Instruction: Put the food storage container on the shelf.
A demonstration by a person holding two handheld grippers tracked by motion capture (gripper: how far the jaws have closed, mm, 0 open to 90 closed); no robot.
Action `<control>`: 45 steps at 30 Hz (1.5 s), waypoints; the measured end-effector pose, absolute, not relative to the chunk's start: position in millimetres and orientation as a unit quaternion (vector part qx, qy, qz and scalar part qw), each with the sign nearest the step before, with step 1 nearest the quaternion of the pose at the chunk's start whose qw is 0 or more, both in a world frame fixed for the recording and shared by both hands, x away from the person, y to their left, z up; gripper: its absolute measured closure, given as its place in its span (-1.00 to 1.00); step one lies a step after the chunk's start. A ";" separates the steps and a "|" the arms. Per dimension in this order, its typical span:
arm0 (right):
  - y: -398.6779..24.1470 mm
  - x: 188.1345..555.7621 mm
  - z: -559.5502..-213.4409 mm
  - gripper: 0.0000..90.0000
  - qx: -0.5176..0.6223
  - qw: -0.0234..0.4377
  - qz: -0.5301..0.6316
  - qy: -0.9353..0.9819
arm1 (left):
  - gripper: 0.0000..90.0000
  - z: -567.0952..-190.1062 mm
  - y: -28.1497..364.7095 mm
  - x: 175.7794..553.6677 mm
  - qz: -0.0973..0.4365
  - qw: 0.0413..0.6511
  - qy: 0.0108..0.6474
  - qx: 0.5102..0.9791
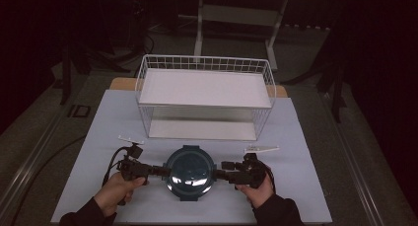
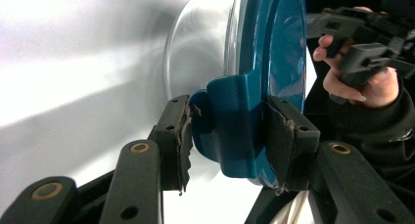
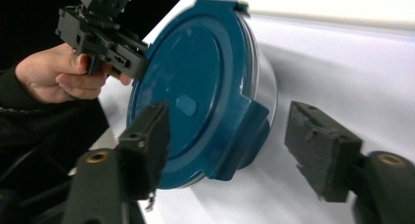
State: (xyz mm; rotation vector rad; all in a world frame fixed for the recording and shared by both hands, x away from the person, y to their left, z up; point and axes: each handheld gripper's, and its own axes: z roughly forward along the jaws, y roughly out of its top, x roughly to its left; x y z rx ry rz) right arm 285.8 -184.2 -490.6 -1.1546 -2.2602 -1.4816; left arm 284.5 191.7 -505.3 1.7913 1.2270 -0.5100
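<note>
Room: dark all round; I make out a pale frame [image 1: 236, 18] standing on the floor behind the bench, and grey floor on both sides.

Bench [image 1: 305, 186]: white top, bare apart from the items below.

Wire rack [image 1: 204, 100]: white, two shelves, at the far middle of the bench. Both shelves empty as I see them.

Container [image 1: 190, 172]: round, clear body with a teal clip-on lid, sitting on the bench at the near edge, in front of the rack and well short of it, between my two tools. The lid has tabs sticking out at its sides.

Left tool [image 1: 165, 170]: closed onto the lid's left tab; in the left gripper view the pads [image 2: 177, 136] press the tab from both sides.

Right tool [image 1: 223, 172]: jaws spread wide, one on each side of the opposite tab and, in the right gripper view, touching neither face. I am not sure from the high view how close the tips sit to the rim.

Progress, my reading: early. One side is gripped; the other is lined up but not yet clamped. Left to do: close the right tool on its tab, then either lift the container towards the rack or work the lid clips; I can't tell which.
</note>
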 end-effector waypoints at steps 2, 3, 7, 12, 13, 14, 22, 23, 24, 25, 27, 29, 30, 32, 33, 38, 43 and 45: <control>-182.4 286.1 -493.7 -0.19 -0.394 0.109 -0.490 -0.770 | 0.24 -504.9 192.0 283.6 -0.205 0.441 0.491 0.723; -182.1 286.1 -494.7 -0.18 -0.397 0.111 -0.487 -0.770 | 0.24 -505.0 192.0 283.0 -0.202 0.443 0.488 0.725; -181.3 288.0 -500.7 -0.09 -0.406 0.138 -0.475 -0.768 | 0.25 -504.1 191.7 281.0 -0.199 0.447 0.480 0.728; -180.2 289.1 -508.5 0.00 -0.416 0.168 -0.469 -0.761 | 0.26 -503.4 191.4 278.9 -0.196 0.448 0.477 0.730; -179.6 288.8 -509.4 0.01 -0.416 0.170 -0.467 -0.761 | 0.26 -503.1 191.0 278.4 -0.194 0.449 0.477 0.730; -179.6 288.8 -509.4 0.01 -0.416 0.170 -0.467 -0.761 | 0.26 -503.1 191.0 278.4 -0.194 0.449 0.477 0.730; -177.9 284.5 -511.9 0.22 -0.437 0.184 -0.479 -0.739 | 0.26 -503.0 190.5 271.5 -0.184 0.453 0.484 0.726; -177.5 283.0 -512.1 0.23 -0.444 0.183 -0.482 -0.733 | 0.26 -502.3 190.0 270.6 -0.182 0.452 0.485 0.726; -177.7 282.7 -512.6 0.23 -0.446 0.185 -0.483 -0.730 | 0.26 -501.4 189.2 269.5 -0.179 0.451 0.485 0.727; -178.0 282.3 -512.6 0.24 -0.447 0.187 -0.484 -0.729 | 0.26 -500.7 188.0 268.2 -0.178 0.452 0.488 0.725; -178.4 281.9 -512.3 0.25 -0.452 0.191 -0.482 -0.726 | 0.26 -498.7 186.2 266.8 -0.173 0.450 0.492 0.725; -179.3 280.6 -512.4 0.26 -0.457 0.194 -0.482 -0.722 | 0.26 -497.4 184.7 265.6 -0.170 0.450 0.495 0.723; -180.0 280.3 -512.7 0.26 -0.458 0.196 -0.482 -0.721 | 0.26 -496.5 183.9 265.2 -0.168 0.450 0.497 0.723; -180.5 279.7 -513.0 0.26 -0.461 0.197 -0.482 -0.718 | 0.26 -495.8 183.1 264.5 -0.164 0.451 0.499 0.722; -180.6 278.9 -513.2 0.26 -0.463 0.194 -0.484 -0.717 | 0.26 -494.5 182.0 263.8 -0.163 0.450 0.497 0.724; -185.3 281.4 -503.3 0.26 -0.456 0.177 -0.495 -0.718 | 0.26 -485.4 177.3 264.6 -0.145 0.463 0.487 0.726; -190.2 286.5 -490.4 0.26 -0.443 0.156 -0.508 -0.722 | 0.26 -473.3 171.9 269.0 -0.122 0.479 0.473 0.729; -191.5 287.8 -487.8 0.26 -0.440 0.153 -0.510 -0.723 | 0.26 -468.9 169.3 271.5 -0.114 0.482 0.468 0.732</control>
